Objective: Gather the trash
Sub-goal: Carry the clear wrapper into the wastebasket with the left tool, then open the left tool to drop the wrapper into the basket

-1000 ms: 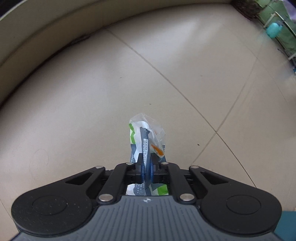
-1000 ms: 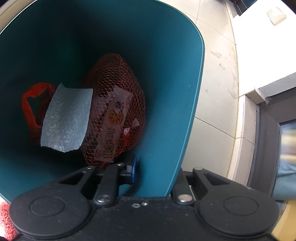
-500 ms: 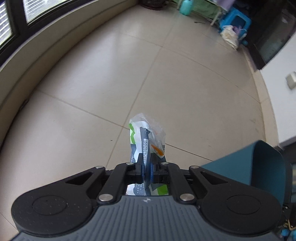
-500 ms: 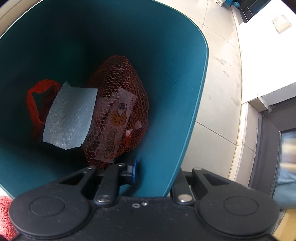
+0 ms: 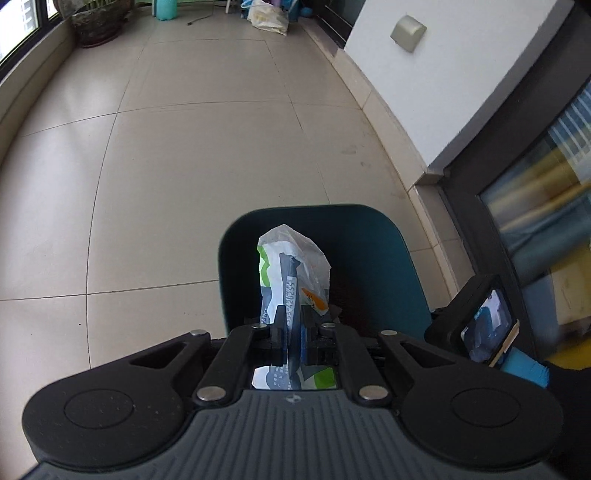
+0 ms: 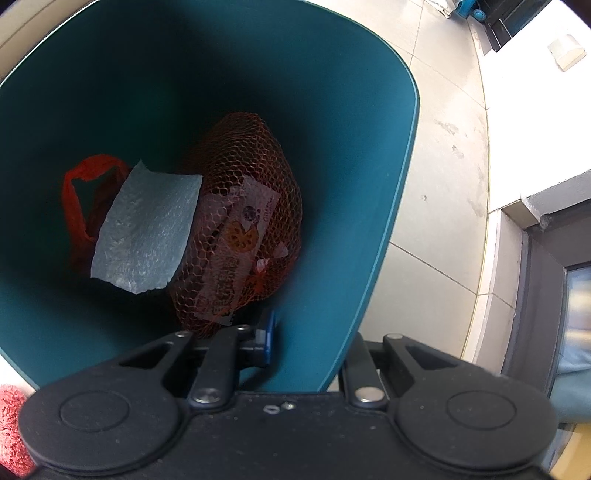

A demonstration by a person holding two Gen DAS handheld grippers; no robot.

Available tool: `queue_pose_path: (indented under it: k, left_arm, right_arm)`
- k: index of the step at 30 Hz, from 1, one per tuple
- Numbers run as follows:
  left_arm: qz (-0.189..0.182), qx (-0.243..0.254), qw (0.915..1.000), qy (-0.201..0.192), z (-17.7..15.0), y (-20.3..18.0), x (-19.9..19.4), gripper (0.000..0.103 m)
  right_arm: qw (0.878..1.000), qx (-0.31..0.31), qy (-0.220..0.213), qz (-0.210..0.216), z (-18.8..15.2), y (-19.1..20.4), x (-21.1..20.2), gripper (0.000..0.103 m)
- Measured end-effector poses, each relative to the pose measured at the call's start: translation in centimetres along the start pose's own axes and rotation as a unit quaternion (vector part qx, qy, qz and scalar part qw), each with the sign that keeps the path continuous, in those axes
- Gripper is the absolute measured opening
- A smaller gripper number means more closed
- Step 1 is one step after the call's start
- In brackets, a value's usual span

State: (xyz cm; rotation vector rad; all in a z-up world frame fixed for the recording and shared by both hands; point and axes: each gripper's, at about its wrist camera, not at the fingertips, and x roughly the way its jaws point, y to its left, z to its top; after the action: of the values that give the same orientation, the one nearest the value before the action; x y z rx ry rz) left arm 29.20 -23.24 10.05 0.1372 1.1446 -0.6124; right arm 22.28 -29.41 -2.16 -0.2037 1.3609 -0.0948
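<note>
My left gripper (image 5: 293, 325) is shut on a crumpled white, green and blue plastic wrapper (image 5: 291, 269), which stands up between the fingers right over the mouth of the teal bin (image 5: 373, 258). My right gripper (image 6: 306, 339) is shut on the teal bin's wall (image 6: 376, 236), one finger inside and one outside. Inside the bin lie a red mesh bag (image 6: 247, 221) with a label, a grey bubble-wrap sheet (image 6: 147, 229) and a red plastic bag (image 6: 79, 195). The right gripper's camera body (image 5: 480, 321) shows at the right of the left wrist view.
Beige floor tiles (image 5: 184, 147) stretch ahead. A white wall (image 5: 424, 85) and a dark-framed glass door (image 5: 535, 206) run along the right. A plant pot (image 5: 98, 22), a teal bottle (image 5: 166, 9) and a white bag (image 5: 267, 16) stand far back.
The left gripper swung up and across the floor with the wrapper; the teal bin came into its view and now lies right under the wrapper. The right gripper has stayed on the bin wall.
</note>
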Motion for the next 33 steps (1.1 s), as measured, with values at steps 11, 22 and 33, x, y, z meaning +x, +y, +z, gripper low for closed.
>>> queue_pose_path:
  k: [11,22,33]
  left_arm:
    - [0.064,0.028,0.9966,0.045,-1.8,-2.6,9.5,0.006]
    - [0.05,0.046,0.9957,0.063,-3.7,-3.1,12.2,0.057]
    - [0.024,0.032,0.9992,0.007,-5.2,-2.3,5.6,0.069]
  right_arm:
    - [1.0,0.007,-0.008,0.016,-0.2,-1.2,-0.8,0.013]
    - [1.0,0.011,-0.009,0.024,-0.3,-1.6,-1.1,0.015]
    - [0.999,-0.005,0.001,0.044,0.2,-2.0,-1.4,0.019]
